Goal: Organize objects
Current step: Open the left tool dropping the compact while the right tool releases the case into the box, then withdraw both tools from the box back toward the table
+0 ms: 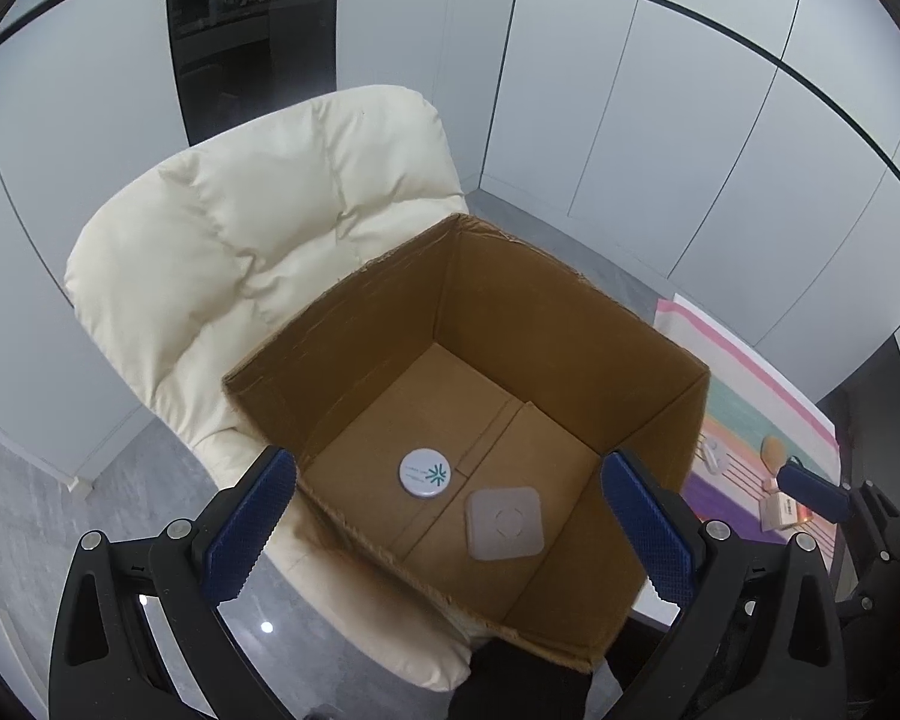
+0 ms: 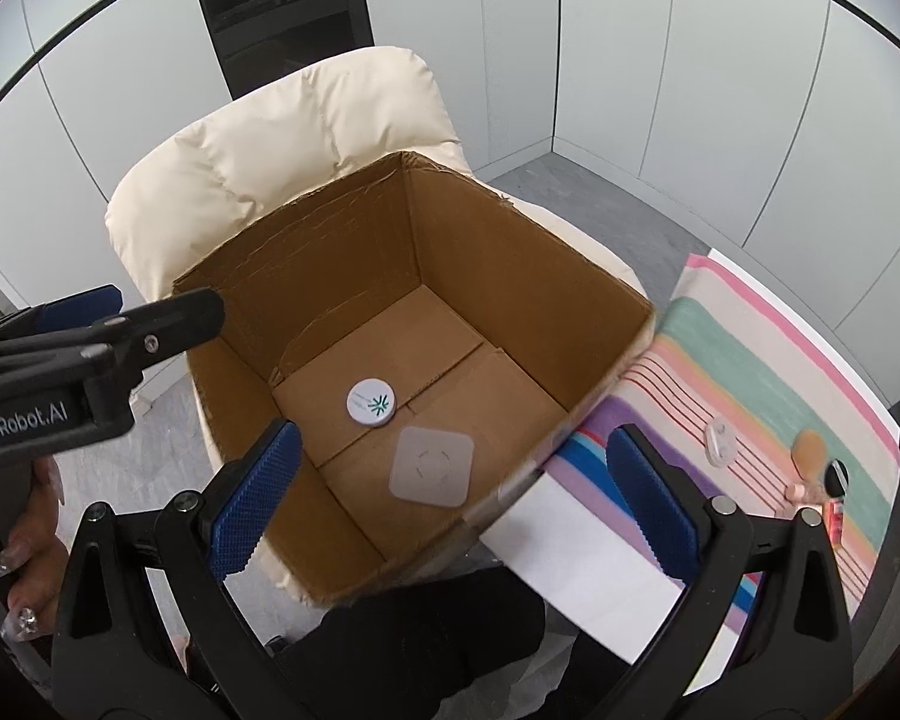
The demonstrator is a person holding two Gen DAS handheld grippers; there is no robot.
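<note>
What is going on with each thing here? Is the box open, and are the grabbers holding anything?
cardboard box: open at the top, sitting on the cream chair.
round white tin: lying flat on the box floor.
square grey pad: lying flat beside the tin.
left gripper: open, holding nothing.
right gripper: open, holding nothing.
striped cloth: spread flat, small items on it.

open cardboard box on cream chair, round tin & square pad inside, left hand-held gripper wide apart
</note>
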